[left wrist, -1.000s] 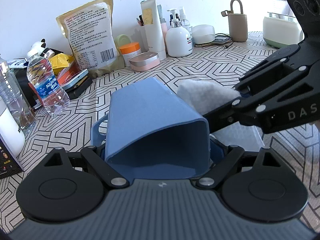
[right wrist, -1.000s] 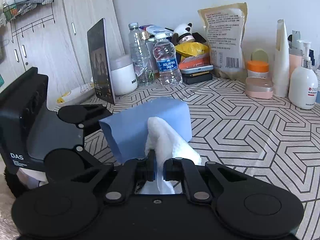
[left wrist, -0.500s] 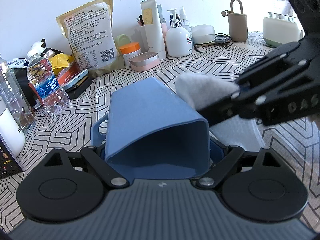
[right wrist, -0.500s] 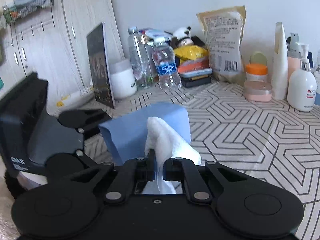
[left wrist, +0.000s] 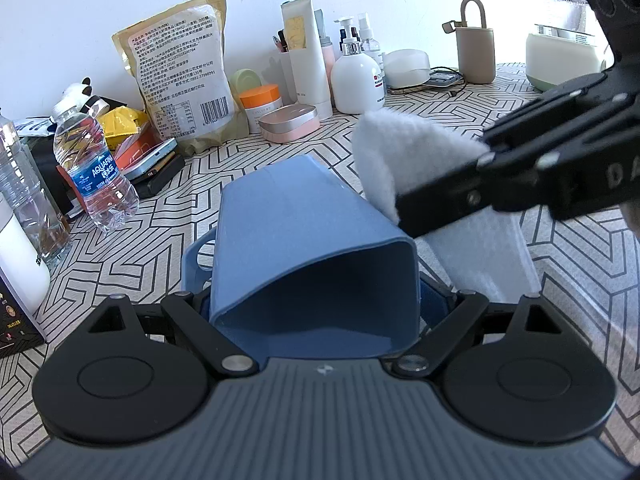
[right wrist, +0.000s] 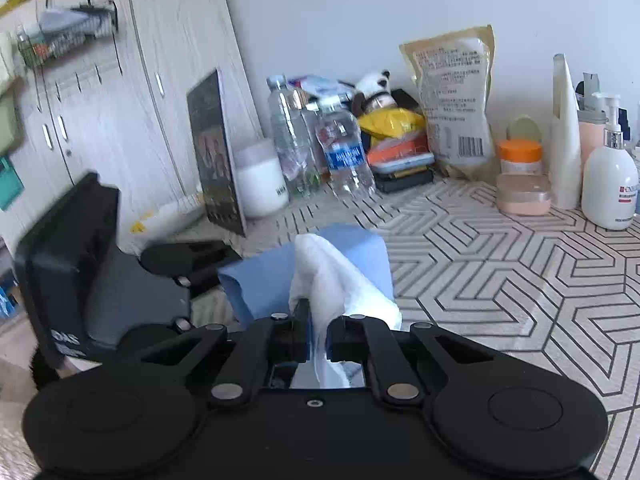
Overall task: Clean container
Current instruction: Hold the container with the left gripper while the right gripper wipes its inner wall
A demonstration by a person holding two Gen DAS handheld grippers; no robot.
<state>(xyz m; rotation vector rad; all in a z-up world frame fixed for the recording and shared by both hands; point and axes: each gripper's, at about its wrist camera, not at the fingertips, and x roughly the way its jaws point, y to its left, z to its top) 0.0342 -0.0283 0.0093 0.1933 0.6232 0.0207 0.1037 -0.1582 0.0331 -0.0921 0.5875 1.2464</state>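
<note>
A blue rectangular container lies tipped with its open mouth toward the left wrist camera, and my left gripper is shut on it near the rim. In the right wrist view the same container shows behind a white cloth. My right gripper is shut on that cloth. From the left wrist view the cloth is held beside the container's upper right edge, with the right gripper reaching in from the right.
A clear lidded box lies right of the container. Along the wall stand a water bottle, a large snack bag, an orange-lidded jar, a pink case, a white pump bottle and a kettle. A cupboard stands at the left.
The right gripper with the cloth has risen and shifted a little along the container's upper right edge. The container stays held in the left gripper.
</note>
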